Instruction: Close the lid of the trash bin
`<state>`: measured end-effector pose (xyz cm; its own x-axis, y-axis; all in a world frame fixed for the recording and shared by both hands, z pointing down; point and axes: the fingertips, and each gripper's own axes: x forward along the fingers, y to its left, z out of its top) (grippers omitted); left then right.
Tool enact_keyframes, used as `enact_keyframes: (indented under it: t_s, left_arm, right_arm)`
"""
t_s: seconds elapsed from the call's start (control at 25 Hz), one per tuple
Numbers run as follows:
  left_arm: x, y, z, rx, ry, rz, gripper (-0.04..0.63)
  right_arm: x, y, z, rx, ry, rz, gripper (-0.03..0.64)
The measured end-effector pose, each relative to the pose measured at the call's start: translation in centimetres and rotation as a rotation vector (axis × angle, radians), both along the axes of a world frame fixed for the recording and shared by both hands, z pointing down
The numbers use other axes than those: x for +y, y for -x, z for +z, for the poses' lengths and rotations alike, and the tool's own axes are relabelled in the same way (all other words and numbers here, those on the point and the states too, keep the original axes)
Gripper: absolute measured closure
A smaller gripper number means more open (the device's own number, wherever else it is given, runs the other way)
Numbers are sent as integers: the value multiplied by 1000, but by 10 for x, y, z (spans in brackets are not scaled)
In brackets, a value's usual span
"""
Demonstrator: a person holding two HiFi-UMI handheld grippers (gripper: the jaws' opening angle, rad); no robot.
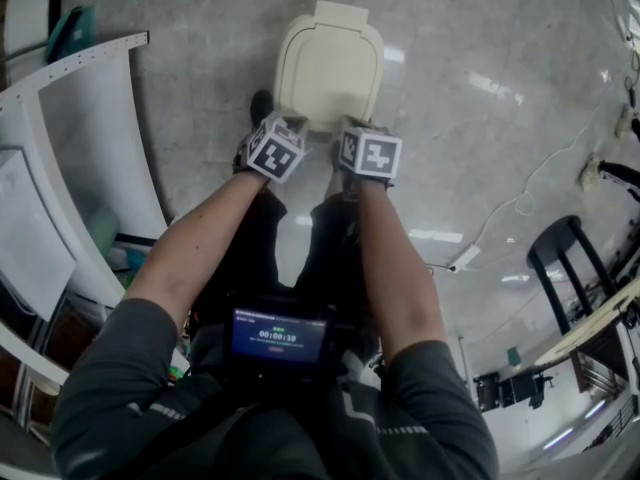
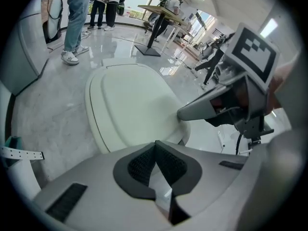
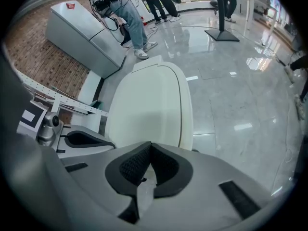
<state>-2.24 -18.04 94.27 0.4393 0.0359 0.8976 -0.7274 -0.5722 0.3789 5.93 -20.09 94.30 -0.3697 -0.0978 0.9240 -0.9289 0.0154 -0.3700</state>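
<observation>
The cream trash bin (image 1: 328,63) stands on the grey floor just ahead of the person's feet, with its lid (image 2: 130,105) lying flat on top. The lid (image 3: 149,105) fills the middle of the right gripper view too. My left gripper (image 1: 283,126) and right gripper (image 1: 357,131) hang side by side over the bin's near edge. Each is shut with nothing between its pads. In the left gripper view the left gripper (image 2: 155,144) points over the lid, with the right gripper (image 2: 226,107) beside it. The right gripper (image 3: 150,146) shows its black pads pressed together.
A white curved partition (image 1: 100,128) runs along the left. A black chair (image 1: 560,258) and a floor cable (image 1: 520,203) lie to the right. People (image 2: 77,13) stand beyond the bin, near a pedestal table (image 2: 151,32) and a grey cabinet (image 3: 86,37).
</observation>
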Motion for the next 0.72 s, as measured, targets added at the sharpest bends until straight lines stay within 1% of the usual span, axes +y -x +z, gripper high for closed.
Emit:
enact_keyframes:
  t_s: [0.16,0.32,0.44,0.56,0.64,0.72]
  left_arm:
    - [3,0,5,-11,19,2,600]
    - [3,-4,8,-6,27,33,600]
    - [4,-5,7,9,39,4,600]
    - [3,-6,5,16,37,-26,600]
    - [0,-6,2,26,25,-40,600]
    - [-8,-8,-6,53,0,-68,600]
  right_arm:
    - [0,-1,3,-11,18,13,606]
    - [-4,-7,3,-17,25,14,606]
    - [-5,-8,2,-16,27,3,606]
    - [-5,-9,2,8,15,-6,606]
    - [-6,-9,1,20,1,-9,606]
    - [-10,-11,-6,22,-32,-9,606]
